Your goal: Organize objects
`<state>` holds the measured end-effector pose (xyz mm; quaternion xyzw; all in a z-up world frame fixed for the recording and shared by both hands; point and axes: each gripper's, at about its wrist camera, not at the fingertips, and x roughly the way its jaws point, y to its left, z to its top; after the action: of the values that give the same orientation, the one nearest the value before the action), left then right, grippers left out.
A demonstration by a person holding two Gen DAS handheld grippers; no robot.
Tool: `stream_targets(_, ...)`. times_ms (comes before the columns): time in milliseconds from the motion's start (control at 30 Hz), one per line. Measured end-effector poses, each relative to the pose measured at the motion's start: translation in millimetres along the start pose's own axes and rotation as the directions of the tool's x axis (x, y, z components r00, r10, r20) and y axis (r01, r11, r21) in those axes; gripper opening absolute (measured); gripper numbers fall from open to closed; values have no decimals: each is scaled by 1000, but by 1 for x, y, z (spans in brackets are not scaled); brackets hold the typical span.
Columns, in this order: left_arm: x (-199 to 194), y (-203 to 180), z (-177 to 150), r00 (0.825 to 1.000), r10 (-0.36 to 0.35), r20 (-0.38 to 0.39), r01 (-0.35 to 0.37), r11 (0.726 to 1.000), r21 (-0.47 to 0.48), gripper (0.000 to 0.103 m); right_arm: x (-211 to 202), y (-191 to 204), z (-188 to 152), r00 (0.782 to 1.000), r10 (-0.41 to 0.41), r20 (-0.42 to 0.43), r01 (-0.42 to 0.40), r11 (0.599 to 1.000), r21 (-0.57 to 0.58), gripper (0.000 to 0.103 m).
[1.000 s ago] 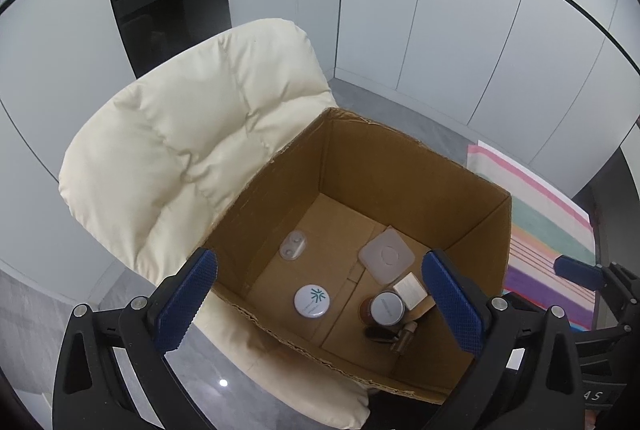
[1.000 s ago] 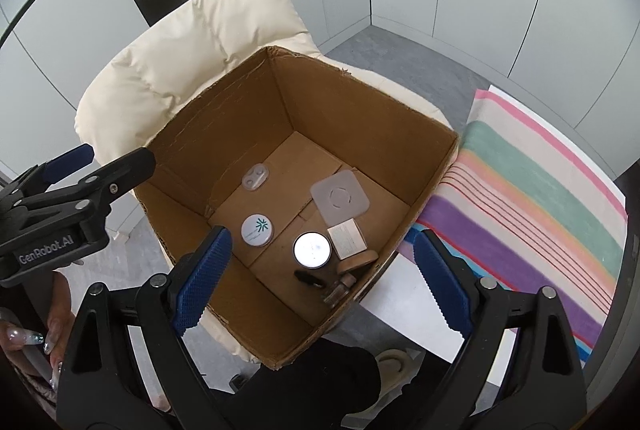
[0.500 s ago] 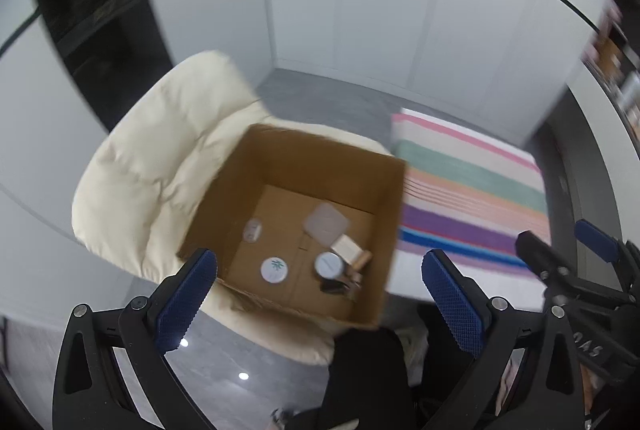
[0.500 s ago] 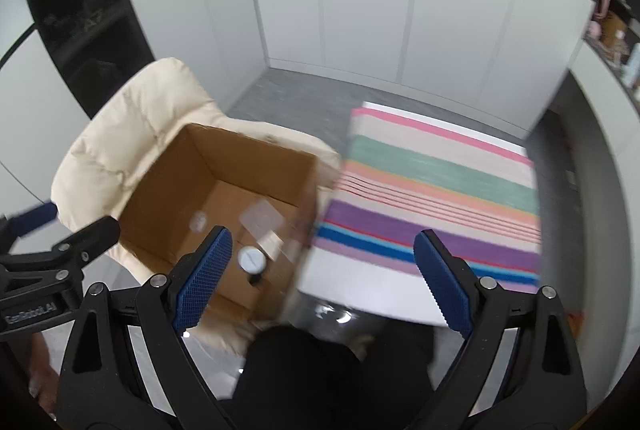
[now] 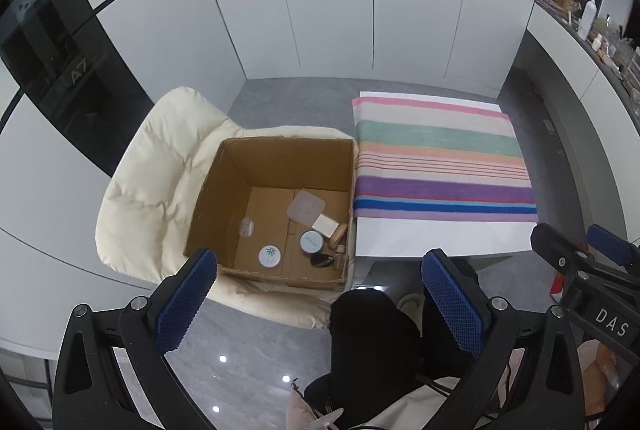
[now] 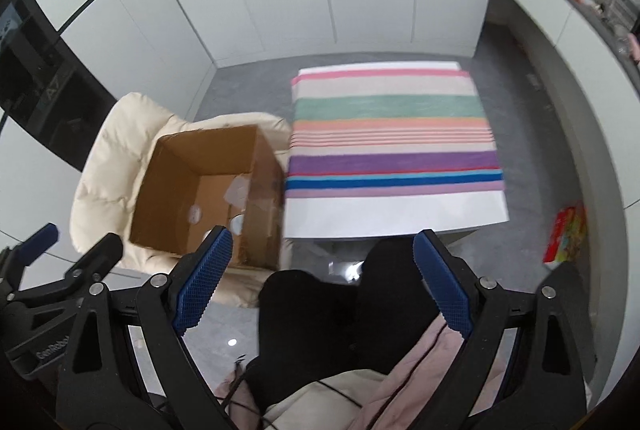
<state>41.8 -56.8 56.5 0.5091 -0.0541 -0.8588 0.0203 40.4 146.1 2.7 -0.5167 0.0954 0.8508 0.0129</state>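
We see the small items, a round tin (image 5: 311, 241) among them, lying flat in the cardboard box (image 5: 224, 182) on the cream chair (image 5: 152, 166); they look light and rigid, best pinched across their rims. Right of the box, the striped surface (image 5: 440, 166) is bare. Our left claw (image 5: 316, 294) and right claw (image 6: 322, 280) gape wide, empty.

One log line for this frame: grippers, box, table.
left gripper: open, empty | right gripper: open, empty | cardboard box: on cream chair, small items inside | striped cloth: on table, bare
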Motion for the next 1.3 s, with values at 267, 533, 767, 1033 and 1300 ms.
stream_targets(267, -2, -7, -5, 1000, -15, -6, 15, 1000, 10, 103, -10, 2, -13, 1000, -11, 11, 11, 1000, -25, 94)
stream_targets(533, 2, -6, -6, 1000, -18, -17, 18, 1000, 9, 103, -12, 9, -20, 999, -26, 37, 28, 998, -54, 94)
stream_targets(767, 6, -5, -7, 999, -23, -28, 23, 1000, 3, 103, -5, 13, -20, 998, -51, 22, 52, 996, -77, 94)
stream_targets(1033, 7, -11, -9, 999, -19, -33, 19, 1000, 19, 103, -4, 8, -20, 999, -52, 16, 53, 996, -65, 94)
stream_targets(1300, 8, -14, -10, 999, -17, -37, 18, 1000, 24, 103, -3, 5, -21, 999, -51, 7, 52, 997, -58, 94)
